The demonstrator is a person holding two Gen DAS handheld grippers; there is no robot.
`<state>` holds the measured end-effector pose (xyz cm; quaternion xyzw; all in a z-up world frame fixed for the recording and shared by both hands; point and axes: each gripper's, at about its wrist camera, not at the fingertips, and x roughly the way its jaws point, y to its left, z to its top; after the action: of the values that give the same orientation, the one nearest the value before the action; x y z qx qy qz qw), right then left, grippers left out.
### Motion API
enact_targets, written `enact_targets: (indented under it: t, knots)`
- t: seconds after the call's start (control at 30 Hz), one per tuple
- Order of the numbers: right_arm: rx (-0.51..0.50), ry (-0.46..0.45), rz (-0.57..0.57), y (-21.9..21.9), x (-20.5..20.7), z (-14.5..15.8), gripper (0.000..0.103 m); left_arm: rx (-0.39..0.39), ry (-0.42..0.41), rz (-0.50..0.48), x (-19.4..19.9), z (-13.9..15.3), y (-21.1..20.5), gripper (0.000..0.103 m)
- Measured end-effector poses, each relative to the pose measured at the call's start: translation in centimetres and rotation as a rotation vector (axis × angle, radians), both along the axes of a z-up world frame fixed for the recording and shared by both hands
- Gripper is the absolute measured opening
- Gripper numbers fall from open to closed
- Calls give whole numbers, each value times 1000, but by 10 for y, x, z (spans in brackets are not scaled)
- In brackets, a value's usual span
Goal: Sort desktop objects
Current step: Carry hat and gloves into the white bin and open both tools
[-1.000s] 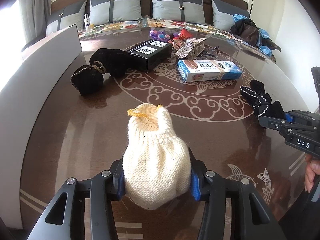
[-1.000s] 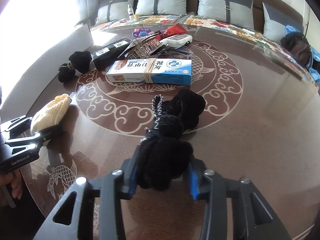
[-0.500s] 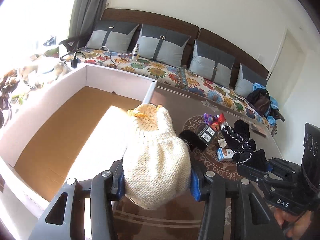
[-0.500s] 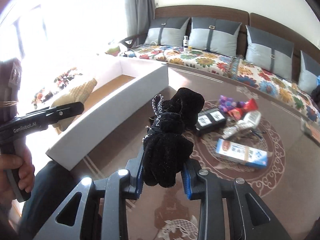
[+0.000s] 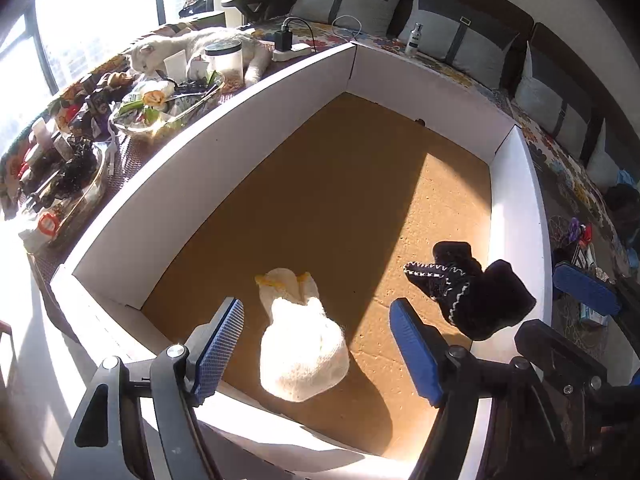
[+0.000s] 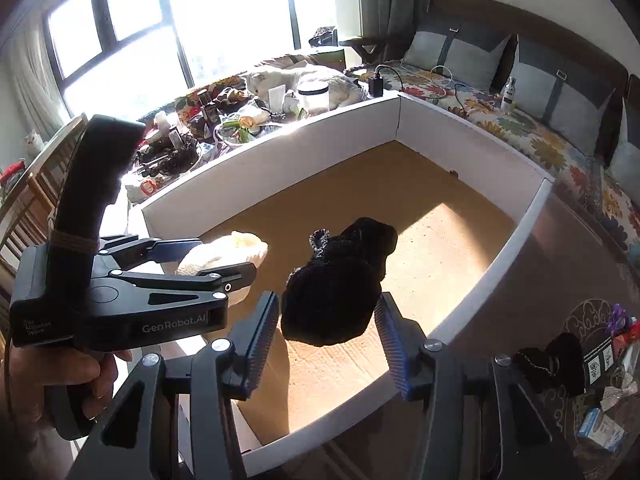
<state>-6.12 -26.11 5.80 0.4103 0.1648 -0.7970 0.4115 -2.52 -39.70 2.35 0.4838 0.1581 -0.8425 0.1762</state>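
Both grippers hang over a large white-walled box (image 5: 224,128) with a brown cardboard floor, and this is the drop-off step of the sort. The left gripper (image 5: 316,344) has just been opening: its blue pads stand apart, and the cream knit sock (image 5: 300,344) lies between them but clear of both, apparently free and either falling or already on the floor near the front wall. The right gripper (image 6: 326,340) has likewise just been opening; its pads are spread with the black sock (image 6: 336,284) between them and touching neither, seemingly on its way down into the box, just beside the cream one. In the left view the black sock (image 5: 472,296) shows near the box's right wall. Whether either sock has yet landed cannot be told for sure. Beyond the right wall, on the brown table (image 6: 560,248), more items wait: another black sock (image 6: 556,360), a black carton (image 6: 600,360) and a blue-and-white carton (image 6: 600,432). The next move probably calls for lifting both grippers clear of the walls with pads kept apart, swinging back over the table, and choosing the next pieces; the second black sock looks like the nearest soft target.
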Motion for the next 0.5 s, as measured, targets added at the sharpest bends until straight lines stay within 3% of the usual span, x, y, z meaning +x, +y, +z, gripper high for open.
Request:
enact_targets:
  t: [0.13, 0.27, 0.4, 0.5]
  knots:
    - [-40, 35, -19, 18, 4, 6, 74, 1, 49, 28, 21, 6, -1, 78]
    - [-88, 172, -59, 60, 16, 21, 87, -8, 127, 15, 34, 24, 23, 78]
    - [-91, 274, -151, 129, 20, 17, 93, 14, 215, -86, 32, 52, 75, 78]
    - [-57, 292, -267, 197, 14, -1, 93, 46, 272, -201, 26, 71, 127, 79]
